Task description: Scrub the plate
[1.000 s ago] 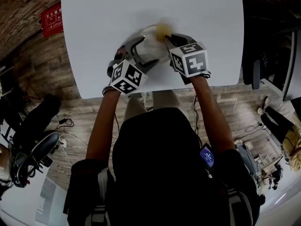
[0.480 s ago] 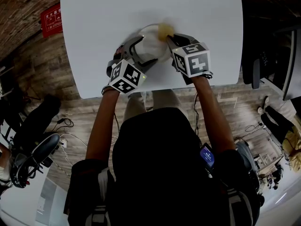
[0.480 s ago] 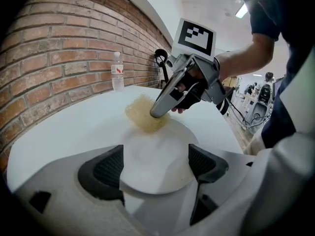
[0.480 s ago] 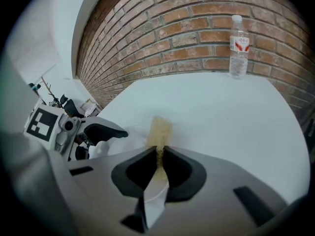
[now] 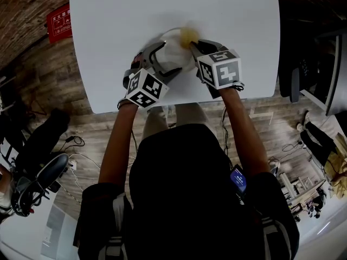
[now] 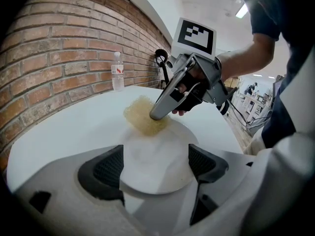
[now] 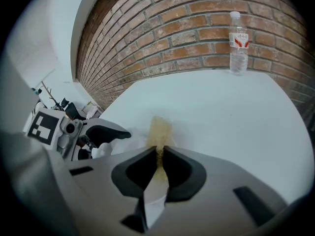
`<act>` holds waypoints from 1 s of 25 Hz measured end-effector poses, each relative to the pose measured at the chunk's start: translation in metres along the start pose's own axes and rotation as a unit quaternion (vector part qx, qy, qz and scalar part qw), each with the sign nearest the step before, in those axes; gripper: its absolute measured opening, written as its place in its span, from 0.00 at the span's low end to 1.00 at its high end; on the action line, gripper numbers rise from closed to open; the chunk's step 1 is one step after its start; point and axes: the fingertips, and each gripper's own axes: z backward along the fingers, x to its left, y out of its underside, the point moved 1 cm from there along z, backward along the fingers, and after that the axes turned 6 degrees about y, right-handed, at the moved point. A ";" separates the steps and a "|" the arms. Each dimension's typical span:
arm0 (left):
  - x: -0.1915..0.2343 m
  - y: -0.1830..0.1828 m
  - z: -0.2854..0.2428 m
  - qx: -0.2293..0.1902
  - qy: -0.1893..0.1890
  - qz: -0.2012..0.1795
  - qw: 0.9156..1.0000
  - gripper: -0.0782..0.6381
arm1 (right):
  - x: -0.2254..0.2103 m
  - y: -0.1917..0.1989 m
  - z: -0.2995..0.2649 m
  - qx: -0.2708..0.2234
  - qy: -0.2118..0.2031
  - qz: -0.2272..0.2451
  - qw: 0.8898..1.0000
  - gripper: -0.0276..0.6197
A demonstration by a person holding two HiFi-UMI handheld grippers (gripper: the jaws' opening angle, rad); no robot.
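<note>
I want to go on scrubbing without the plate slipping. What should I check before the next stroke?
1. Left gripper on the plate: ok, the rim sits between both jaws.
2. Right gripper on the yellow sponge: ok, jaws pinched on it.
3. Sponge on the plate: ok, pressed on its far part.
4. Water bottle out of the way: ok, apart, by the brick wall.
5. Plate clean yet: cannot tell.
</note>
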 end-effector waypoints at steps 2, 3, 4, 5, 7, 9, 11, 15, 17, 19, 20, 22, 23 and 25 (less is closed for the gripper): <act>0.000 0.001 0.000 0.000 0.000 0.000 1.000 0.66 | 0.004 0.001 -0.002 0.001 -0.003 0.000 1.000 0.11; 0.001 0.002 0.000 0.000 0.000 0.000 1.000 0.66 | 0.006 0.002 -0.003 0.002 -0.005 0.001 1.000 0.11; 0.000 0.002 0.000 0.000 0.000 0.000 1.000 0.66 | 0.008 0.003 -0.004 0.002 -0.006 0.000 1.000 0.11; 0.000 0.002 0.000 0.000 0.000 0.000 1.000 0.66 | 0.010 0.004 -0.004 0.003 -0.008 0.001 1.000 0.11; 0.000 0.001 0.000 0.000 0.000 0.000 1.000 0.66 | 0.014 0.004 -0.004 0.005 -0.012 0.003 1.000 0.11; 0.000 0.000 0.001 0.000 0.000 0.000 1.000 0.66 | 0.018 0.004 -0.004 0.007 -0.016 0.006 1.000 0.11; 0.001 0.000 0.000 0.000 0.000 0.000 1.000 0.66 | 0.021 0.006 -0.006 0.008 -0.019 0.008 1.000 0.11; 0.002 0.000 0.000 0.000 0.000 0.000 1.000 0.66 | 0.028 0.008 -0.012 0.002 -0.029 0.013 0.999 0.11; 0.002 0.000 0.000 0.000 0.000 0.000 1.000 0.66 | 0.033 0.010 -0.011 0.007 -0.034 0.016 0.999 0.11; 0.002 -0.001 0.000 0.000 0.000 0.000 1.000 0.66 | 0.038 0.011 -0.010 0.014 -0.038 0.018 0.999 0.11; 0.002 -0.001 0.000 0.000 0.000 0.000 1.000 0.66 | 0.040 0.012 -0.009 0.015 -0.040 0.019 0.999 0.11; 0.002 -0.001 0.000 0.000 0.001 0.000 1.000 0.66 | 0.043 0.013 -0.010 0.018 -0.041 0.020 0.999 0.11; 0.002 -0.001 0.000 0.000 0.001 0.000 1.000 0.66 | 0.044 0.013 -0.010 0.018 -0.041 0.021 0.999 0.11; 0.002 0.000 0.000 0.000 0.001 0.000 1.000 0.66 | 0.045 0.014 -0.010 0.019 -0.042 0.021 0.999 0.11</act>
